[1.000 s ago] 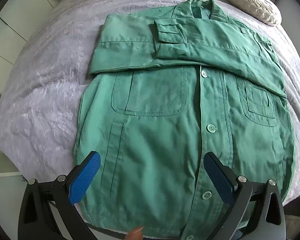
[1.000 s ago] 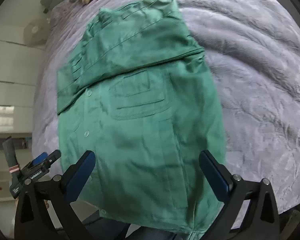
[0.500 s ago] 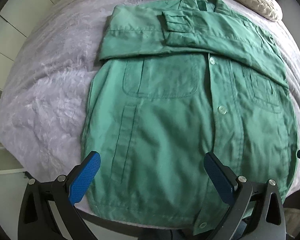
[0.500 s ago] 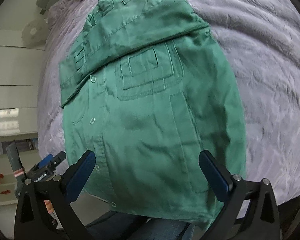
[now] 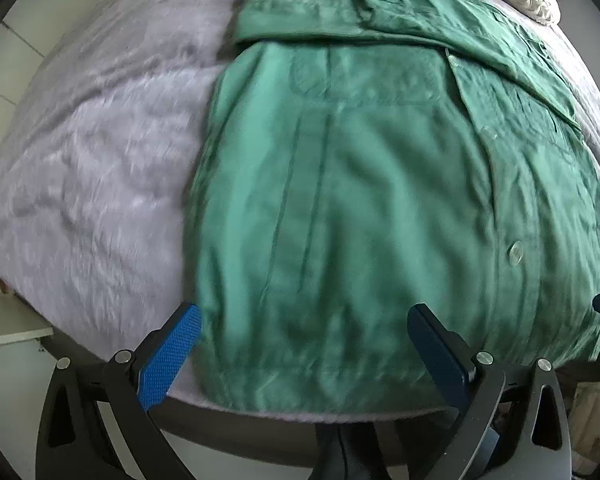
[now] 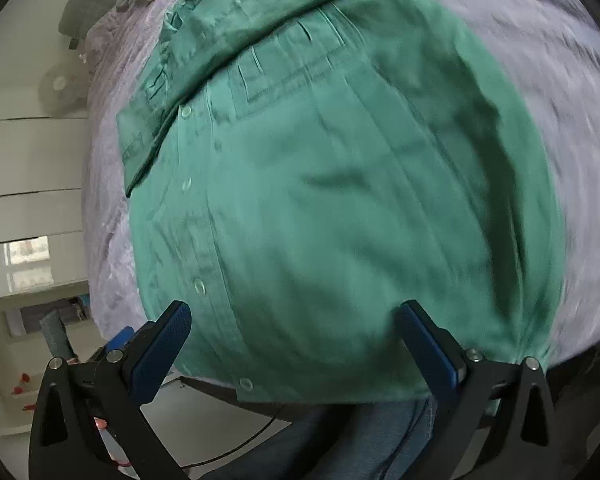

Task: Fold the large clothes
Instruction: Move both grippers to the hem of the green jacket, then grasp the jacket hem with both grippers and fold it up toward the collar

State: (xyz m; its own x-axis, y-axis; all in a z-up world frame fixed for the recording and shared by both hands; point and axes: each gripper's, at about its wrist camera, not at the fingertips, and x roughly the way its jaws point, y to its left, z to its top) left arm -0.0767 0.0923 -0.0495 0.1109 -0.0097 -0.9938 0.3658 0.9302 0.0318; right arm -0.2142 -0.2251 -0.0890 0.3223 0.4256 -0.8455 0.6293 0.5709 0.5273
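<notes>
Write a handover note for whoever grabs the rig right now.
Left gripper: open, empty, at the jacket's hem.
Right gripper: open, empty, also at the hem.
Green jacket: flat, buttoned front up, on the grey bedspread, hem at the near bed edge.
Done: both sleeves folded across the chest.
Left: grasp the hem, fold the body up toward the collar.

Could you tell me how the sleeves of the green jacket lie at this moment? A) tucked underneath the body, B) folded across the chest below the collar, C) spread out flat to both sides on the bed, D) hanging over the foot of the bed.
B: in the left wrist view both sleeves lie crossed over the upper front of the green jacket, just below its collar.
</notes>
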